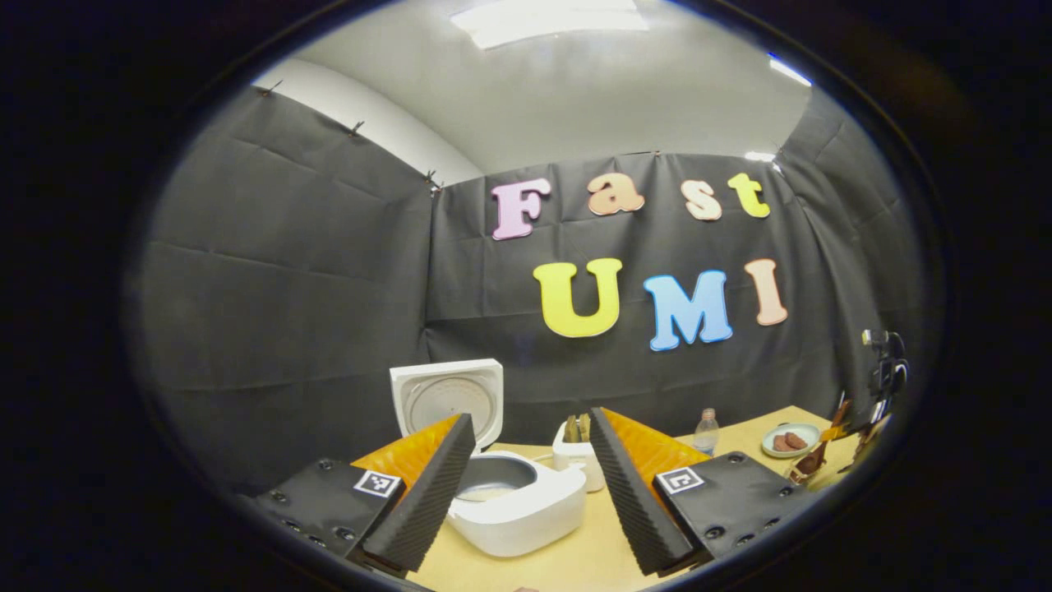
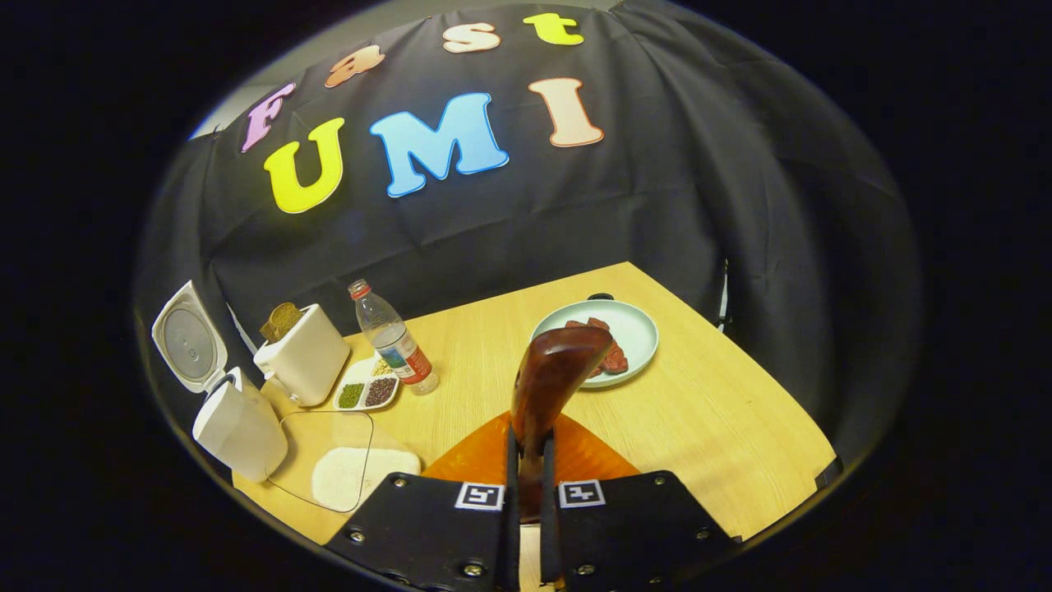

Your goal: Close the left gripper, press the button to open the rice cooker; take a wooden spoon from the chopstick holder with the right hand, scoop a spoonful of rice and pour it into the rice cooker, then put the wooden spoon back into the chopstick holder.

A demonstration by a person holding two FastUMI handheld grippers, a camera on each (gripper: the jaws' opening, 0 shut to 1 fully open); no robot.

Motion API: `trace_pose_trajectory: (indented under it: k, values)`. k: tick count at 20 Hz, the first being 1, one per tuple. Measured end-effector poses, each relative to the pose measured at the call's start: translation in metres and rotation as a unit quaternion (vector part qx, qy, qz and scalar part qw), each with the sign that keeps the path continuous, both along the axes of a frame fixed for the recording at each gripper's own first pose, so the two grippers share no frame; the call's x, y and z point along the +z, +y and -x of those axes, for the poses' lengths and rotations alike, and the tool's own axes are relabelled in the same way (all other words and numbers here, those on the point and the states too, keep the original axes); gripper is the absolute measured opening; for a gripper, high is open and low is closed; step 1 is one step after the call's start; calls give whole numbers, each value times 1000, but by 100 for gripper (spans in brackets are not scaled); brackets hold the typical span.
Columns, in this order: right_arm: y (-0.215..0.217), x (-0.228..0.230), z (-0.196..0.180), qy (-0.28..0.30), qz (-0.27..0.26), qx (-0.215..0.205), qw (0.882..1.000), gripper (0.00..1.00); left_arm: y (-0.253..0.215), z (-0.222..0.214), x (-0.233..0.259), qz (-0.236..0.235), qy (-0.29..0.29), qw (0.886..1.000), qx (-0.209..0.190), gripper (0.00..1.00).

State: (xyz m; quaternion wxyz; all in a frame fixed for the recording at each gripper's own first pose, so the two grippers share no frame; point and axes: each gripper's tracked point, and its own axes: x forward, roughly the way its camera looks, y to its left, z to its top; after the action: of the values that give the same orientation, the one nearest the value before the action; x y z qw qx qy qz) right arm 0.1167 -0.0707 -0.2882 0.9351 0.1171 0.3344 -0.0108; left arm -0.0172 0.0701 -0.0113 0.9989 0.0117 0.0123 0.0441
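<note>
1. R gripper (image 2: 526,460): clamped on wooden spoon (image 2: 552,374), bowl up and forward.
2. Rice (image 2: 349,477) in clear tray lies low-left of it, beside open rice cooker (image 2: 238,427).
3. L gripper (image 1: 530,485): fingers spread, nothing held.

Wooden spoon (image 2: 552,372): dark, glossy, polished wood. Worktop (image 2: 723,411): pale, matt wood grain. Rice cooker (image 1: 526,501): smooth white plastic, its inner pot (image 1: 496,477) dull metal. Bottle (image 2: 393,337): clear plastic. Plate (image 2: 637,333): smooth, pale glaze. Chopstick holder (image 2: 306,358): smooth white casing. Booth wall (image 2: 674,205): matt black cloth, creased.
</note>
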Motion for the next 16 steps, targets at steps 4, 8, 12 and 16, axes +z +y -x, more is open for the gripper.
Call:
trace_pose_trajectory:
  k: [4, 8, 12, 16]
  values:
    - [-3, -9, 4, 10, -20, 1, 1000, 12, -4, 1, 1, -4, -1, 1000, 2, 95]
    - [-21, 2, 6, -11, -5, -13, 1000, 28, -6, 0, 0, -3, -3, 1000, 10, 94]
    - [-55, 41, 11, -63, 78, -35, 994, 99, -4, -10, 0, 2, 0, 1000, 10, 96]
    - [-55, 99, 21, -118, 121, -27, 985, 99, 6, -29, -3, 4, 6, 1000, 12, 94]
